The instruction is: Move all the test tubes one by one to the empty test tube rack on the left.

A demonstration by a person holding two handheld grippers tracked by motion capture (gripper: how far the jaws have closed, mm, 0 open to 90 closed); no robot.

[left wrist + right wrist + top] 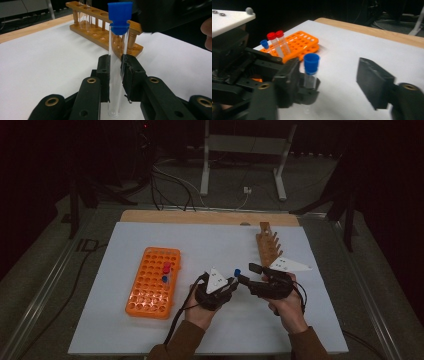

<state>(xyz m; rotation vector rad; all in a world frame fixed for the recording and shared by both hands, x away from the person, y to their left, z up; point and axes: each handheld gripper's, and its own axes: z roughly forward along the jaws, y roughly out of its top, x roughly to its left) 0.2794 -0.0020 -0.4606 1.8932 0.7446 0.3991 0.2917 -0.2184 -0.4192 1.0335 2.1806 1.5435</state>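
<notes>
White table point(150, 330), left hand-held gripper point(115, 72) clamping blue-capped tube point(116, 75), orange rack point(299, 41) behind

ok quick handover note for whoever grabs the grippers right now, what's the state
Left gripper: shut on the blue-capped test tube, held upright above the white mat.
Right gripper: open, jaws either side of the tube's cap, not gripping.
Orange rack: to the left, holding two red-capped tubes and one blue-capped one.
Wooden rack: far right.
Done: tube picked up.
Left: probably a handover or uncapping, then racking.
</notes>
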